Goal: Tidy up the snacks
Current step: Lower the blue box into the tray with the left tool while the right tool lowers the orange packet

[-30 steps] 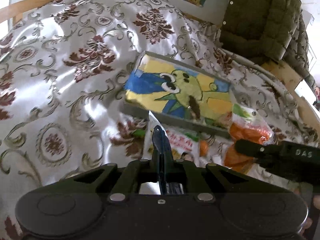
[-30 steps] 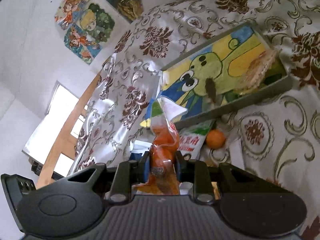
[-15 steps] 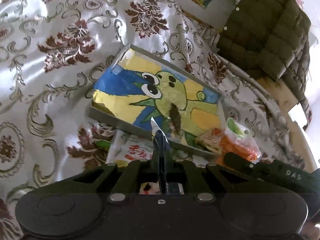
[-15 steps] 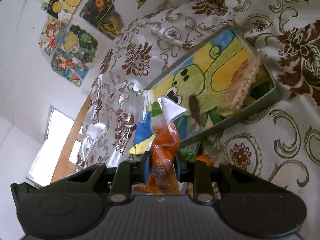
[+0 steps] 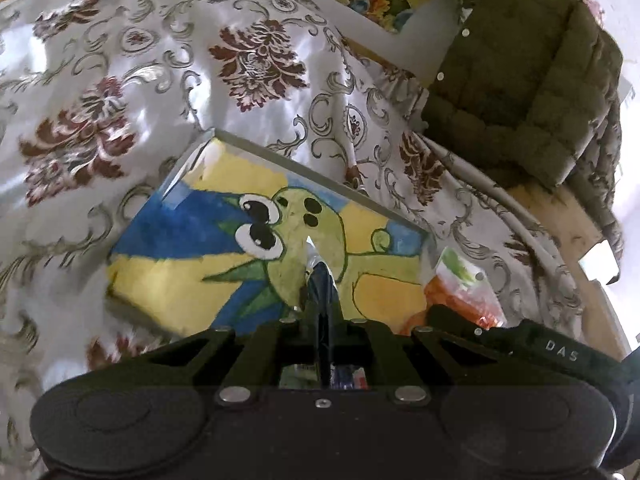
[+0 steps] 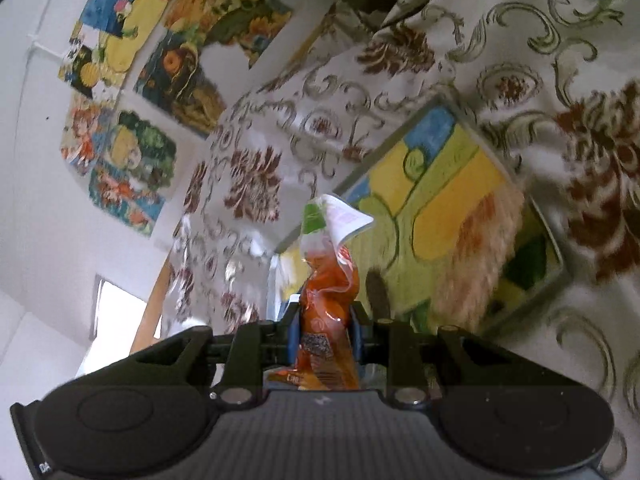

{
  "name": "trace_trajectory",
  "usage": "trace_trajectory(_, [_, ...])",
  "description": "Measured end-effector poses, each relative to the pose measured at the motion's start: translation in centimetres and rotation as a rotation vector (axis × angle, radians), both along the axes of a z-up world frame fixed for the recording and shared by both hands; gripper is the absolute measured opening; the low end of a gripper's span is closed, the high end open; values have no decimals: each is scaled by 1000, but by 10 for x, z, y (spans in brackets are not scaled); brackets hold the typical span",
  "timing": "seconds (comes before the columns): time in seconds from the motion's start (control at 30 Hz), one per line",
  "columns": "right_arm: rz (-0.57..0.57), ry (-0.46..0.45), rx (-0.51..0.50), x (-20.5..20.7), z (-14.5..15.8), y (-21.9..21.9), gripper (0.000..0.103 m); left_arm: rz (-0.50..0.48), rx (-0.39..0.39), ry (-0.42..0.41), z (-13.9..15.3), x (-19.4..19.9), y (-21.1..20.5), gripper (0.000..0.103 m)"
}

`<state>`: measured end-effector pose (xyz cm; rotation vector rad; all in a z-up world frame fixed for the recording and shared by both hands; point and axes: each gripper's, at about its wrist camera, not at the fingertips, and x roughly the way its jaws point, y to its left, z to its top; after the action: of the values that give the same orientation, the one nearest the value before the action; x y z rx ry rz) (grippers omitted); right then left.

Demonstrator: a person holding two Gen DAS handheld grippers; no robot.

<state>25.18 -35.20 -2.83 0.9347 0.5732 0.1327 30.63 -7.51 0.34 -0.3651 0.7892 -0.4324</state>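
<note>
Found the left hand-held gripper [image 5: 320,280] clenched tight on a thin foil packet [image 5: 309,249], seen edge-on, with only a silvery corner poking up past the closed fingertips. Saw more of that packet's printed wrapper low down between the fingers, too hidden to read. Found the right hand-held gripper [image 6: 325,320] grasping an orange snack bag [image 6: 326,280] by its lower half, pads pressed on both sides. Saw the bag's green-and-white top curled over above the fingers.

Held both over the near end of a shallow grey-rimmed tray [image 5: 320,162]. Saw the tray lying on a shiny flowered cloth [image 5: 120,80], its floor painted with a green big-eyed cartoon creature on blue and yellow. In the left wrist view, caught the orange bag and the right hand-held gripper just beside the tray's right corner, close to the left one.

In the right wrist view, made out a pale orange-and-cream packet [image 6: 480,256] lying inside the tray toward its right end, too blurred to identify. Noted a dark green quilted jacket [image 5: 520,92] beyond the cloth's far edge. Noted bright paintings [image 6: 132,80] pinned to the white wall.
</note>
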Motion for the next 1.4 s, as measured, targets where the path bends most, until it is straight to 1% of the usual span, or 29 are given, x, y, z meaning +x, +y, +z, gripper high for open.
trace_trajectory(0.1, [-8,2,-52,20,0,-1,28,-1,15,6,-7,16,-12,3])
trace_trajectory(0.23, [-13,15,-126,36,-2,-1,28,-2,63,11,-21,36,-28,3])
trace_trajectory(0.47, [-19,60,-222,48,-13,-2,30,8,125,7,-38,56,-46,3])
trace_trajectory(0.5, [-20,67,-234,49,-14,-2,32,12,133,12,-40,57,-47,4])
trace_trajectory(0.57, [-19,82,-249,50,-16,-3,41,21,147,19,-42,59,-47,5])
trace_trajectory(0.6, [-12,89,-259,51,-16,-3,49,26,152,20,-43,59,-47,6])
trace_trajectory(0.63, [-2,90,-267,52,-15,-2,54,31,154,19,-43,58,-47,11])
trace_trajectory(0.67, [8,82,-275,52,-13,-1,57,33,154,18,-43,58,-46,17])
trace_trajectory(0.7, [16,82,-287,52,-11,0,65,42,154,16,-42,57,-44,19])
trace_trajectory(0.73, [21,90,-301,53,-8,2,76,49,153,15,-41,56,-43,26])
trace_trajectory(0.77, [26,87,-309,52,-6,2,78,57,151,20,-40,55,-41,36])
trace_trajectory(0.8, [32,81,-311,51,-4,3,81,62,147,23,-40,55,-39,40])
trace_trajectory(0.87, [39,76,-310,49,1,2,87,76,153,17,-36,52,-36,55])
trace_trajectory(0.9, [42,74,-310,48,4,1,90,83,158,9,-34,50,-35,58])
trace_trajectory(0.97, [45,64,-312,45,10,0,94,100,169,-7,-28,47,-31,74])
trace_trajectory(1.0, [43,59,-317,42,13,0,97,110,173,-14,-26,45,-29,77])
trace_trajectory(1.07, [38,44,-329,36,20,-1,102,134,186,-26,-20,40,-24,96])
trace_trajectory(1.1, [30,41,-338,32,24,-1,103,147,198,-30,-17,37,-22,100])
trace_trajectory(1.13, [23,38,-354,28,28,0,103,165,216,-40,-13,33,-19,102])
trace_trajectory(1.2, [18,24,-392,20,36,2,103,179,239,-51,-8,26,-14,102])
trace_trajectory(1.27, [11,5,-435,10,42,5,103,190,258,-45,-3,20,-8,102])
trace_trajectory(1.33, [11,-24,-477,-3,46,10,103,203,267,-38,1,12,-2,102])
trace_trajectory(1.4, [6,-52,-515,-17,50,17,103,213,257,-42,6,0,5,102])
